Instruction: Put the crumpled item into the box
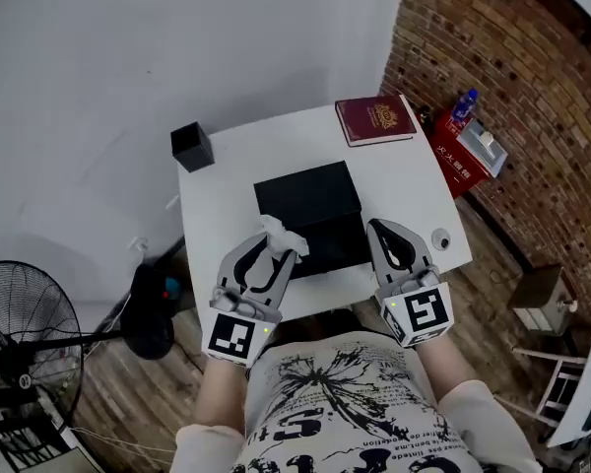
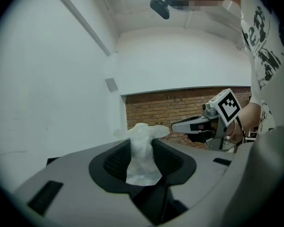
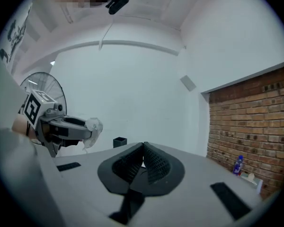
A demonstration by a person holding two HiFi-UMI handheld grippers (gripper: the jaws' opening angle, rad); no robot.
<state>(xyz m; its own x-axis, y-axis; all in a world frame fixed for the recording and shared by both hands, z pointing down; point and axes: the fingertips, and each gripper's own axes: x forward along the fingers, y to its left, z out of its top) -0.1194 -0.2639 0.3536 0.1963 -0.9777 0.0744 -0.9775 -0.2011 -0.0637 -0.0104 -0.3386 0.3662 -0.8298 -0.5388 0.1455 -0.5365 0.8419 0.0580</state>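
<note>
A black box (image 1: 307, 200) lies in the middle of the white table (image 1: 227, 220). My left gripper (image 1: 274, 249) hovers at the box's near left corner, shut on a crumpled white item (image 1: 279, 232). In the left gripper view the crumpled white item (image 2: 143, 132) stands up between the jaws of the left gripper (image 2: 142, 144). My right gripper (image 1: 382, 231) is over the box's near right corner, shut with nothing in it. In the right gripper view the right gripper (image 3: 143, 151) has its tips touching, and the left gripper (image 3: 80, 129) with the crumpled item (image 3: 94, 126) shows at the left.
A small black cube container (image 1: 191, 147) stands at the table's far left corner and a red book (image 1: 374, 119) at the far right. A small round object (image 1: 440, 238) sits near the right edge. A fan (image 1: 20, 333) stands on the floor at left, a red case (image 1: 460, 161) by the brick wall.
</note>
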